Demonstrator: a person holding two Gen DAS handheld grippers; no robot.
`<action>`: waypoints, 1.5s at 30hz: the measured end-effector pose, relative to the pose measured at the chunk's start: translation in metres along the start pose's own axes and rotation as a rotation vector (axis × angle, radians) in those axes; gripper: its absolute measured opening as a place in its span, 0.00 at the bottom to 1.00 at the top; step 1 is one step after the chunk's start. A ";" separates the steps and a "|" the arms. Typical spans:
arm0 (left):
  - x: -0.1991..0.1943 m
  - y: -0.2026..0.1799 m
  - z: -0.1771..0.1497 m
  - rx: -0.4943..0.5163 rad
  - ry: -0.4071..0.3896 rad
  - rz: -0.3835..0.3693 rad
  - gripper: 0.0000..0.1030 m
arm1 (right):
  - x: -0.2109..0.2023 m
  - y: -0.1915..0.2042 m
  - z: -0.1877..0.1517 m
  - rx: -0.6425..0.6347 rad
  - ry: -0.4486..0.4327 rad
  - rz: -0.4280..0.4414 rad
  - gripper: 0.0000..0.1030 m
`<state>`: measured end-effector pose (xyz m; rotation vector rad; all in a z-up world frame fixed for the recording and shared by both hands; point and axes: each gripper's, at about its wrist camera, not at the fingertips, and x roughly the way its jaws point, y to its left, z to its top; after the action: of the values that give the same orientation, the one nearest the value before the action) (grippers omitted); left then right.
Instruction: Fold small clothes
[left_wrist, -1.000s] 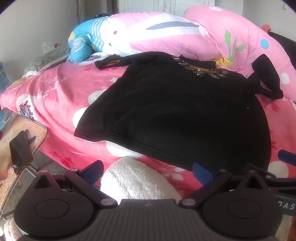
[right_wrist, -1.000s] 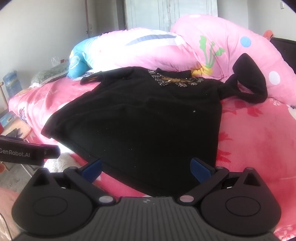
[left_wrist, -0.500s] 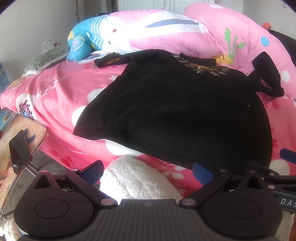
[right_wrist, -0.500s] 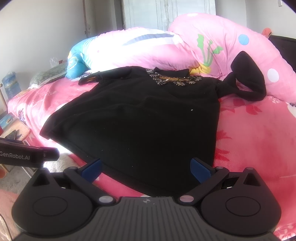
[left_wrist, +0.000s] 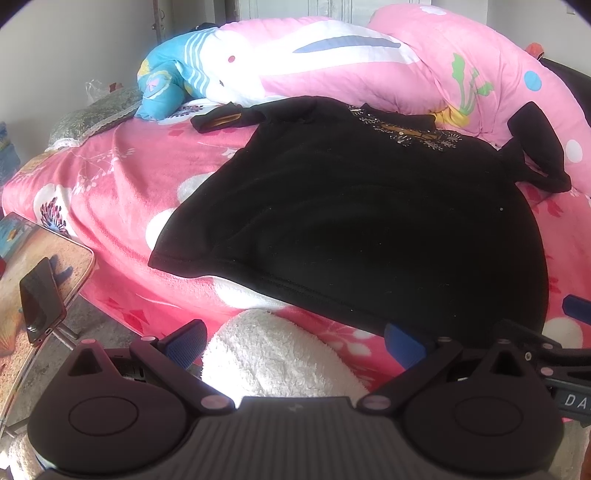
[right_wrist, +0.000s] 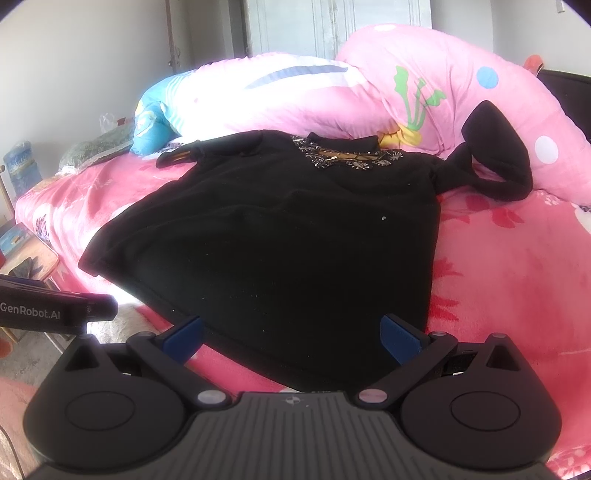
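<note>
Not much has moved in the last second: both views have crept a bit closer to the bed (right_wrist: 509, 266), and the black top (right_wrist: 280, 236) looks just as it did. It lies spread flat on the pink bedcover, beaded collar toward the pillows (left_wrist: 332, 55), hem at the near edge, probably laid out like that so the sleeves can be folded in first. One sleeve (right_wrist: 495, 162) is curled up against a pillow. The left tool (left_wrist: 293, 341) and right tool (right_wrist: 291, 338) are both spread wide, holding nothing, near the hem. Hard to say if either touches the cloth.
</note>
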<state>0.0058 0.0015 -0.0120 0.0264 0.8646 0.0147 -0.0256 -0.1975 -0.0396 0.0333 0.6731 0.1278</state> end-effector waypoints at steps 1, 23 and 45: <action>0.000 0.000 0.000 0.000 0.000 -0.001 1.00 | 0.000 0.000 0.000 0.000 0.000 -0.001 1.00; -0.002 0.002 0.004 0.001 -0.001 0.015 1.00 | -0.001 -0.003 0.002 0.008 -0.006 -0.006 1.00; -0.001 0.003 0.001 -0.001 -0.001 0.022 1.00 | -0.001 -0.005 0.003 0.018 -0.005 -0.012 1.00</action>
<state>0.0061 0.0045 -0.0106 0.0352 0.8635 0.0352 -0.0241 -0.2029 -0.0371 0.0473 0.6698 0.1103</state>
